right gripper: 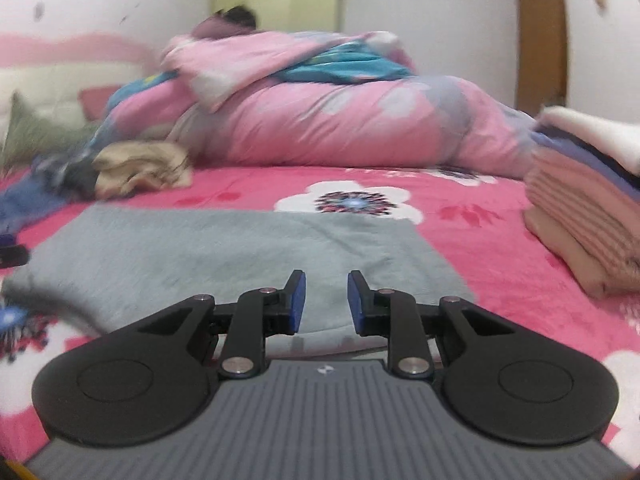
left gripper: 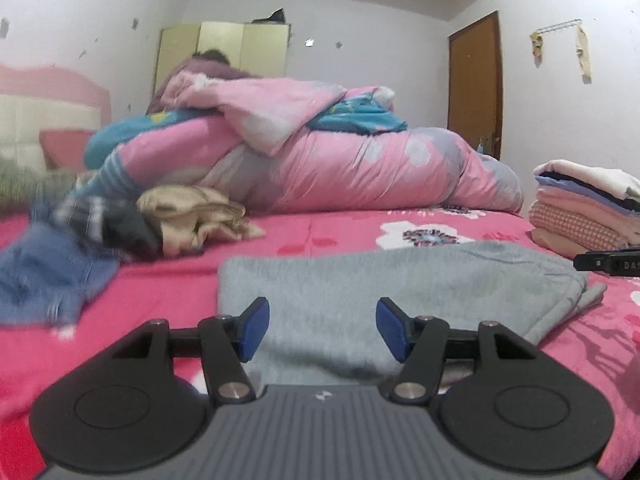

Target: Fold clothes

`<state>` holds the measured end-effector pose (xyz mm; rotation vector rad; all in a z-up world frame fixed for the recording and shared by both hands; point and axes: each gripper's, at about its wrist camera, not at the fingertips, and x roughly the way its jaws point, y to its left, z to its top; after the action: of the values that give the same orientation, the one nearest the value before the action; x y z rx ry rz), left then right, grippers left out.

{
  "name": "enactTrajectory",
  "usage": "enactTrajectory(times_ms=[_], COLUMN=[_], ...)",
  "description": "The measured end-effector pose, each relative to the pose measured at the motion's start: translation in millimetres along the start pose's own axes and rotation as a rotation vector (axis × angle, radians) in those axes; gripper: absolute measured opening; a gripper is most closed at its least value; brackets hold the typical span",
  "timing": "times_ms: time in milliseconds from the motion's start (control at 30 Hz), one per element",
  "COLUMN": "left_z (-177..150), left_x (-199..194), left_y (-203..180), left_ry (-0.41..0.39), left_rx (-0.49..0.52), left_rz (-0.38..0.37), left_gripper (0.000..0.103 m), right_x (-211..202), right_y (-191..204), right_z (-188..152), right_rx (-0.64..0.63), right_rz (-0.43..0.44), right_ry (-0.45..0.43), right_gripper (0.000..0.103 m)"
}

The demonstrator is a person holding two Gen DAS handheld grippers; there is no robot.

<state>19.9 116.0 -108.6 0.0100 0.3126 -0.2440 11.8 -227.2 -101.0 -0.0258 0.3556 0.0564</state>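
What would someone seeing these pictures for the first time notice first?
Probably the gray garment lying flat on the hot pink floral bedsheet, right in front of both open grippers, left gripper and right gripper. Behind it a big pink floral comforter is heaped across the bed. A neat stack of folded clothes sits to the right, and a jumble of unfolded clothes to the left.

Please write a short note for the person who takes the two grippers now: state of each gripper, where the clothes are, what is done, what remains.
Left gripper: open, empty, over the near edge of the grey garment.
Right gripper: open, narrower gap, empty, over the same garment.
Grey garment lies flat on the pink bedsheet, seemingly part-folded.
Done: folded stack on the right.
Left: finish the grey one, then the unfolded pile on the left.
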Motion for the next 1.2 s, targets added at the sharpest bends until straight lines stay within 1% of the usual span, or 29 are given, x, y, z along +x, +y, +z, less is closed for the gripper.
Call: enactTrajectory(times_ms=[67,133,167,233,267,300,333,367,400,433,567,667,767,800,867,967,1000,1033,1067,1100,1133,1200], left_z=[7,9,8,1,-5,-8,-8,-8,-8,-8,-8,-8,-7,-7,-8,-11,-12,-13,-13,-14,-14,-15], left_x=[7,21,30,52,60,62,61,61,61,61,60,59,60,60,61,58,58,57,57,57,57,56], left_y=[-9,-19,-23,-27,-27,-26,-26,-25,-26,-27,-28,-28,-27,-27,-27,-27,-26,-26,-25,-24,-23,-22], left_ry=[0.009,0.065,0.108,0.235,0.284,0.282,0.279,0.276,0.276,0.278,0.276,0.275,0.276,0.274,0.270,0.252,0.246,0.242,0.238,0.236,0.233,0.224], left_rx=[0.027,0.055,0.064,0.050,0.026,0.003,-0.013,-0.028,-0.039,-0.041,-0.041,-0.042,-0.045,-0.046,-0.049,-0.056,-0.062,-0.066,-0.069,-0.072,-0.074,-0.079], left_rz=[-0.006,-0.016,-0.018,-0.002,0.010,0.013,0.014,0.015,0.017,0.020,0.030,0.036,0.034,0.037,0.041,0.038,0.035,0.033,0.030,0.027,0.023,0.017], left_gripper=[0.062,0.066,0.069,0.070,0.071,0.072,0.072,0.073,0.073,0.073,0.073,0.074,0.075,0.075,0.075,0.076,0.076,0.076,0.076,0.076,0.077,0.078], right_x=[4,9,14,25,37,50,63,67,66,65,64,62,58,59,70,110,126,133,134,133,134,133], right_y=[-3,-1,1,0,-4,-9,-14,-19,-22,-24,-22,-27,-30,-31,-37,-49,-55,-65,-75,-82,-84,-89], right_z=[2,5,6,6,0,-7,-14,-24,-25,-24,-25,-15,9,18,30,17,3,-3,1,5,5,4], right_rx=[-0.002,-0.034,-0.051,-0.071,-0.075,-0.080,-0.084,-0.078,-0.065,-0.052,-0.068,-0.049,-0.064,-0.075,-0.083,-0.110,-0.119,-0.071,-0.006,0.041,0.059,0.093], right_rz=[0.016,0.036,0.042,0.046,0.046,0.047,0.048,0.067,0.079,0.087,0.084,0.107,0.118,0.112,0.078,0.018,0.001,0.022,0.049,0.046,0.034,0.042], right_ry=[-0.014,-0.033,-0.038,-0.033,0.017,0.080,0.142,0.119,0.106,0.105,0.098,0.121,0.075,0.050,0.033,0.118,0.149,0.147,0.150,0.164,0.176,0.182], right_gripper=[0.022,0.022,0.022,0.022,0.023,0.026,0.028,0.028,0.028,0.028,0.030,0.030,0.031,0.031,0.032,0.035,0.040,0.041,0.043,0.054,0.060,0.059])
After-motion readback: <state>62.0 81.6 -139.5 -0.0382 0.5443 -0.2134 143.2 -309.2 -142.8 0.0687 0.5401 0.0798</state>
